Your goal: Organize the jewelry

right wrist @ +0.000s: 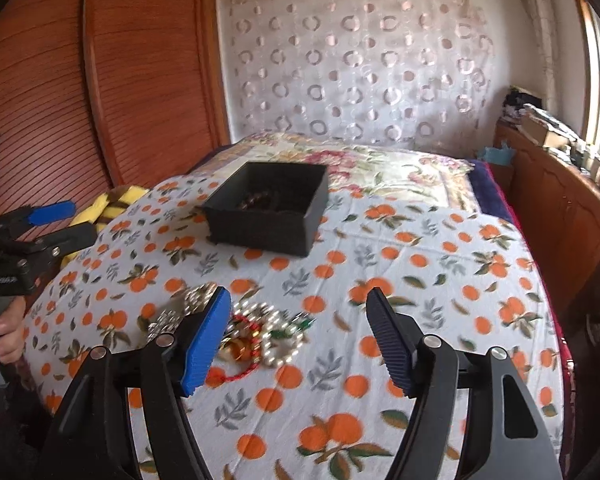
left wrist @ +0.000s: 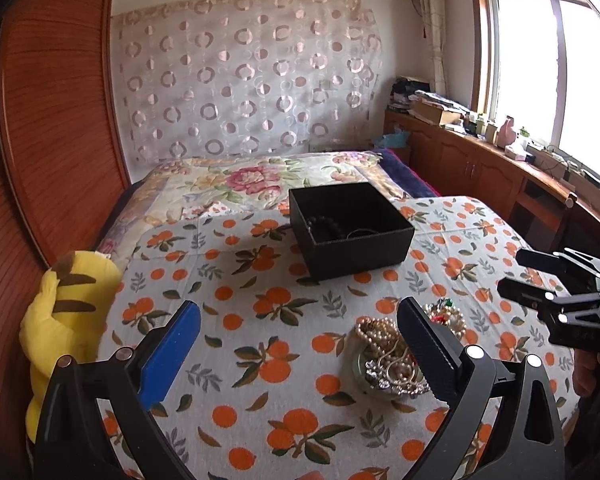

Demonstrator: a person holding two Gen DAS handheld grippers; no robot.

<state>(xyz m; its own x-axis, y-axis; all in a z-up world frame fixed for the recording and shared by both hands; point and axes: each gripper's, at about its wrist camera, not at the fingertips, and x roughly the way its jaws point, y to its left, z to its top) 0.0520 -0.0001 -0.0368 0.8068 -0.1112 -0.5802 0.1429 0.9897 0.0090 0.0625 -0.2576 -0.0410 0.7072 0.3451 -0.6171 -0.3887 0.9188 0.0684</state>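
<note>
A black open box (left wrist: 349, 230) sits on the orange-print cloth (left wrist: 260, 320) and holds a dark bead bracelet (left wrist: 327, 226); the box also shows in the right wrist view (right wrist: 268, 208). A pile of jewelry (left wrist: 395, 356) with pearl strands and silver chains lies in front of it, partly hidden behind my left gripper's right finger. In the right wrist view the pile (right wrist: 256, 332) shows pearls, a red cord and a gold ring. My left gripper (left wrist: 300, 328) is open and empty, just left of the pile. My right gripper (right wrist: 298, 320) is open and empty, above the pile's right side.
A yellow striped plush toy (left wrist: 66, 320) lies at the cloth's left edge. A wooden wardrobe (left wrist: 52, 120) stands on the left. A wooden counter (left wrist: 479, 164) with clutter runs under the window on the right. A floral quilt (left wrist: 252, 180) lies behind the box.
</note>
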